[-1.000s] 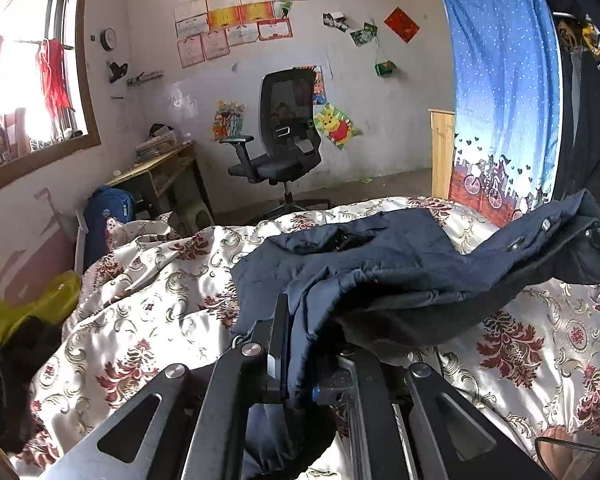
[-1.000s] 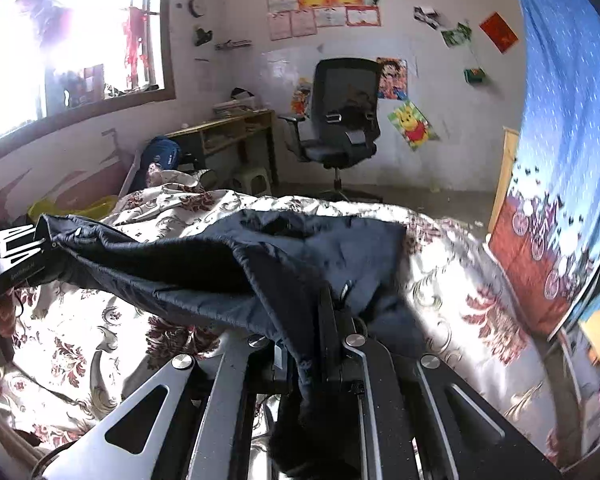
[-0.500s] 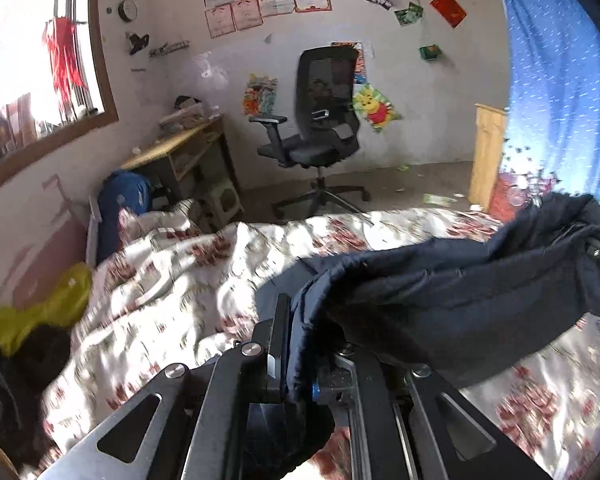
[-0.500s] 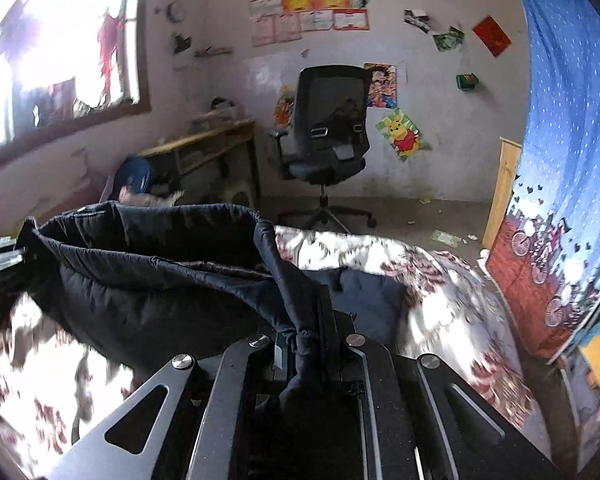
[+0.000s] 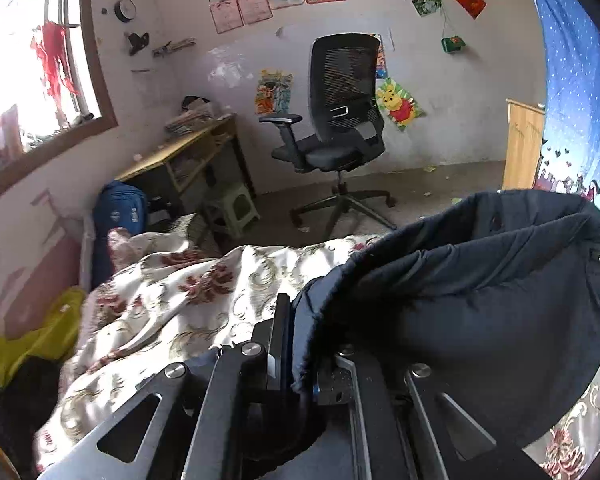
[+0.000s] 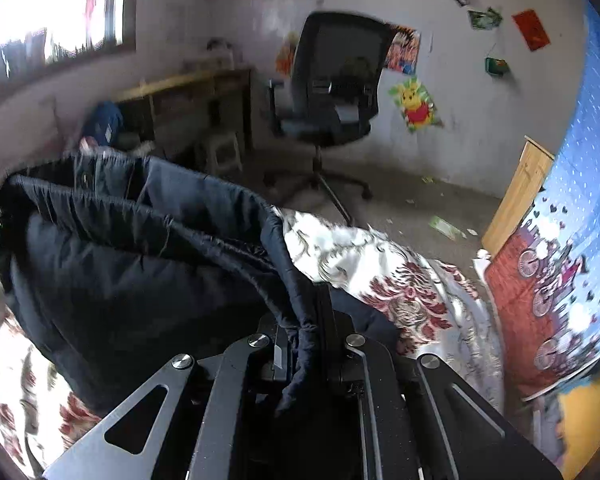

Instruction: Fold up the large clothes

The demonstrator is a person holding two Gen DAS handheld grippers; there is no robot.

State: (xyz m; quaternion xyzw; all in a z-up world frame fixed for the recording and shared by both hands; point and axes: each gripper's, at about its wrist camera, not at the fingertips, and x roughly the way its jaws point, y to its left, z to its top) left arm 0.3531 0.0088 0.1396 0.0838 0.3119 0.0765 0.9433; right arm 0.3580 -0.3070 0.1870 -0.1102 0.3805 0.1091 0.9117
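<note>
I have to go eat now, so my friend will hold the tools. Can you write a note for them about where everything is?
Left tool: shut on the edge of the dark blue jacket.
Right tool: shut on the jacket's other end, seen from its own camera.
Jacket: stretched between both tools and held up above the flowered bedspread; its lower part hangs down towards the bed.
Done: both ends are gripped and the jacket is lifted and spread.
Left: no neat fold shows yet. Probably lay it flat on the bed, then fold it over. Keep both tools shut until it rests.
</note>
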